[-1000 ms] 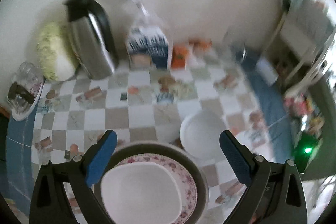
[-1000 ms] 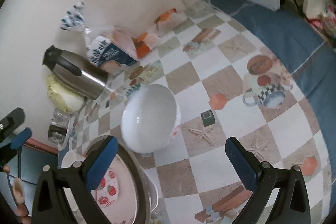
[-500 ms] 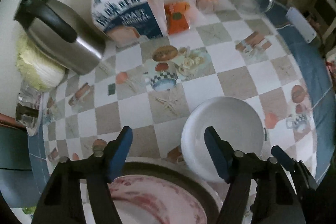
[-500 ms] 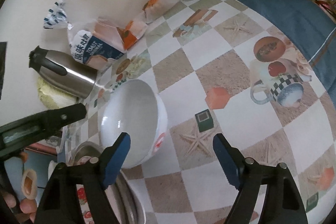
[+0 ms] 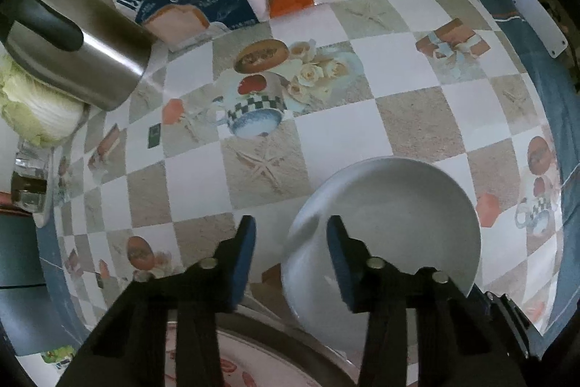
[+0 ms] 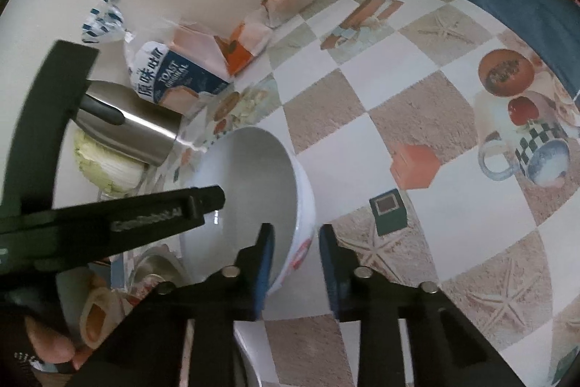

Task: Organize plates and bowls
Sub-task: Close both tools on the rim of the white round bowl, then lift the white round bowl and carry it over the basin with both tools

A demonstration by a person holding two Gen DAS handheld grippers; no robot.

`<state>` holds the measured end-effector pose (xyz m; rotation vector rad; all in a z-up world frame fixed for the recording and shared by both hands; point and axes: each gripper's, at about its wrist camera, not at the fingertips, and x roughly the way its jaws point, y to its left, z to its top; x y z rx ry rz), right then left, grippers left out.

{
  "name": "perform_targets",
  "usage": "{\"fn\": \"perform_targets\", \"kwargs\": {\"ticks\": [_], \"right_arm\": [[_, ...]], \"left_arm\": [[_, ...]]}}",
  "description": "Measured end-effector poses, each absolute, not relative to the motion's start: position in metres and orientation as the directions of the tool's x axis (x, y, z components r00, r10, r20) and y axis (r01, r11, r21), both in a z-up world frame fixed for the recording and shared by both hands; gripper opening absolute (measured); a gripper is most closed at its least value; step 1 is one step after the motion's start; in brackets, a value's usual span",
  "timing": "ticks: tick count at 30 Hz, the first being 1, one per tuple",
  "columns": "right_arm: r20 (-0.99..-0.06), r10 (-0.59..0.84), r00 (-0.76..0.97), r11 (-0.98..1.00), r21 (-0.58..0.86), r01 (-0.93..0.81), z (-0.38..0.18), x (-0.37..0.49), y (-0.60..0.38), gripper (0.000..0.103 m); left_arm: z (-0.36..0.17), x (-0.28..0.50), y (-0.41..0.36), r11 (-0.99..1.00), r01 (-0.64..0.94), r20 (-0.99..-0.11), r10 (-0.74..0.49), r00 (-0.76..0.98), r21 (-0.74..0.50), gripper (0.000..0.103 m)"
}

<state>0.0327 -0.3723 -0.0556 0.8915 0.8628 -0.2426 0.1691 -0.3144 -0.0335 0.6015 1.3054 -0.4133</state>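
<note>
The white bowl (image 5: pixel 391 223) sits near the tablecloth's (image 5: pixel 417 126) front edge; the left gripper (image 5: pixel 290 242) and right gripper (image 6: pixel 295 251), both narrowed, each straddle its rim, not yet pinching.

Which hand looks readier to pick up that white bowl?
Both tools straddle the round white ceramic bowl rim. The left tool and right tool take opposite sides, not yet shut; neither looks clearly better placed.
</note>
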Motion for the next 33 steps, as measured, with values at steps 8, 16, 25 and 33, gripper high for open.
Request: {"fn": "perform_targets", "kwargs": {"ticks": [8,16,25,33], "right_arm": [[-0.741,0.150,0.654,0.610,0.590,0.529,-0.055,0.025,-0.381,0.021],[-0.769,0.141,0.623,0.617,0.560,0.552,-0.061,0.022,-0.382,0.021],[-0.783,0.084,0.617,0.666,0.504,0.549,-0.030,0.010,-0.379,0.022],[-0.741,0.055,0.669,0.711,0.499,0.495,0.025,-0.001,-0.355,0.022]], "left_arm": [[-0.041,0.159,-0.323,0.785,0.607,-0.983,0.013,0.181,0.122,0.027],[-0.047,0.148,-0.321,0.809,0.586,-0.991,-0.035,0.130,0.049,0.025],[0.001,0.133,-0.308,0.803,0.595,-0.972,-0.159,0.175,-0.025,0.024],[0.064,0.119,-0.266,0.809,0.583,-0.931,-0.264,0.250,-0.073,0.024]]}}
